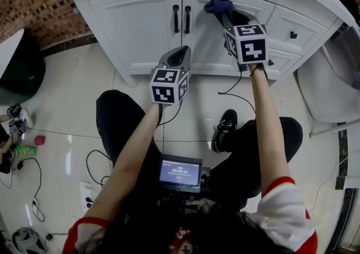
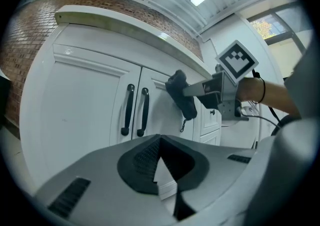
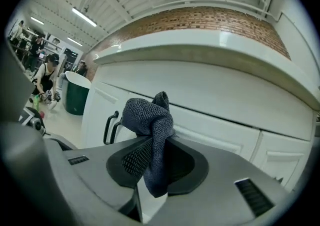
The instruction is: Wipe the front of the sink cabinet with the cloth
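Observation:
The white sink cabinet (image 1: 140, 27) has two doors with black handles (image 1: 181, 18). My right gripper (image 1: 222, 12) is shut on a dark blue-grey cloth (image 1: 219, 4), which is bunched at its tip against the upper part of the right door. In the right gripper view the cloth (image 3: 150, 135) hangs pinched between the jaws in front of the cabinet (image 3: 225, 99). My left gripper (image 1: 179, 56) is shut and holds nothing; it hovers lower, short of the doors. In the left gripper view the cloth (image 2: 180, 94) and the handles (image 2: 135, 112) show ahead.
Small drawers with black knobs (image 1: 293, 35) sit to the right of the doors. A black cable (image 1: 239, 96) trails over the tiled floor. A dark green bin (image 1: 22, 72) stands at the left. A white object (image 1: 326, 89) stands at the right. The person's legs and a shoe (image 1: 225, 129) lie below.

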Demonstrator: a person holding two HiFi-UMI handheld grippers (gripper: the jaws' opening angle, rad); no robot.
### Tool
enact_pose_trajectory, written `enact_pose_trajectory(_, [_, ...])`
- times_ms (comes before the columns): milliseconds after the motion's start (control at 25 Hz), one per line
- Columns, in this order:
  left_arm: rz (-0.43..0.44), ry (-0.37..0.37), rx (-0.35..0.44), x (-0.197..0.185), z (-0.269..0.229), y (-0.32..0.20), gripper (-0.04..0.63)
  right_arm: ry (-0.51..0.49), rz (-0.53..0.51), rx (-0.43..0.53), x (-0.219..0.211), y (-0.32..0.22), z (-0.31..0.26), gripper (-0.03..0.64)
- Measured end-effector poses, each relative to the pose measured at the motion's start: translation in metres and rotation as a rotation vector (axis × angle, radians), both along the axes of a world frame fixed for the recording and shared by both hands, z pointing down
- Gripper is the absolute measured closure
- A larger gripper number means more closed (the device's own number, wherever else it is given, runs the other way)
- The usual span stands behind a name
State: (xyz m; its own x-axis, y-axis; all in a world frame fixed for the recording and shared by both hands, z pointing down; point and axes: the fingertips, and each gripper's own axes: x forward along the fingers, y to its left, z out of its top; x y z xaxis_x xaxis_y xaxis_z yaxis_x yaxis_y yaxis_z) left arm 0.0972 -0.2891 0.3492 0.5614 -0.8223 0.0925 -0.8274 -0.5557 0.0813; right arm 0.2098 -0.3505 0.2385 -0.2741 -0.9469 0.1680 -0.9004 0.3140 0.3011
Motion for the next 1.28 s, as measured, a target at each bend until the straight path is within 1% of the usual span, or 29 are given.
enact_pose_trajectory(120, [-0.002,0.001,-0.008,0.0,0.005,-0.002,0.56,-0.01,0.008,-0.071,-0.001,-0.003,0.048,0.525])
enact_pose_trajectory(280, [0.002,-0.007,-0.03,0.003,0.019,-0.001,0.56,0.001,0.018,-0.192,-0.005,-0.009,0.126,0.525])
enact_pose_trajectory(440, [0.006,-0.01,-0.054,0.002,0.034,-0.002,0.56,-0.006,0.036,-0.296,-0.01,-0.013,0.19,0.525])
enact_pose_trajectory(560, [0.002,-0.013,-0.072,-0.001,0.045,-0.005,0.56,-0.009,0.038,-0.36,-0.016,-0.015,0.231,0.525])
enact_pose_trajectory(760, [-0.003,-0.02,-0.098,-0.002,0.061,-0.008,0.56,0.015,0.037,-0.464,-0.023,-0.015,0.297,0.525])
enact_pose_trajectory(1000, [0.016,-0.041,-0.124,0.0,0.077,-0.005,0.56,0.023,0.085,-0.611,-0.019,-0.002,0.366,0.526])
enact_pose_trajectory(1120, [0.021,-0.046,-0.126,0.0,0.078,-0.006,0.56,0.036,0.099,-0.635,-0.011,0.002,0.369,0.525])
enact_pose_trajectory(1200, [0.022,-0.041,-0.12,0.0,0.074,-0.007,0.56,0.018,0.114,-0.58,-0.005,0.002,0.345,0.525])
enact_pose_trajectory(1280, [0.021,-0.031,-0.109,0.0,0.068,-0.009,0.56,-0.072,0.146,-0.503,0.003,0.003,0.309,0.525])
